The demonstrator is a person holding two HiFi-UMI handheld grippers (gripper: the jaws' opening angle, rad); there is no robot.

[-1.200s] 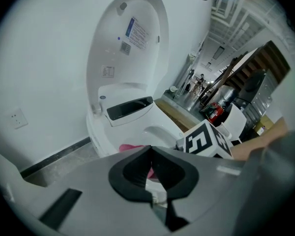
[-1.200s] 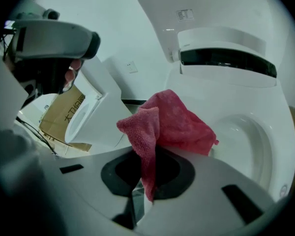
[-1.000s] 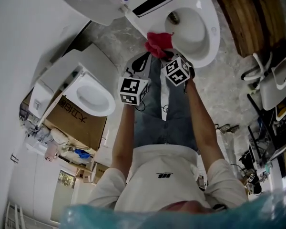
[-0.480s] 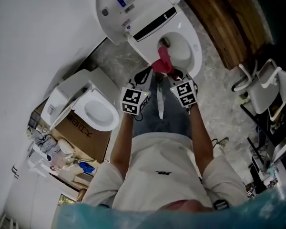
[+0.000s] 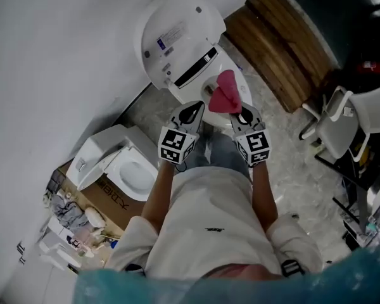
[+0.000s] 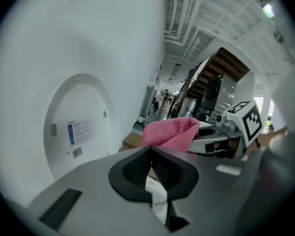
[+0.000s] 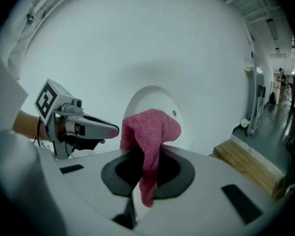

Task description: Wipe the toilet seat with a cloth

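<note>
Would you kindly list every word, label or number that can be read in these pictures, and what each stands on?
No text is legible.
Blue-and-white sticker on the raised white toilet lid: too small to read.
Dark print on the brown cardboard box: blurred.
Small dark logo on the person's white T-shirt: too small.

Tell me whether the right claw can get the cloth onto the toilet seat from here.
Probably yes: the right claw, shut on the cloth, hangs over the seat, the lid stands up, and nothing lies between.
</note>
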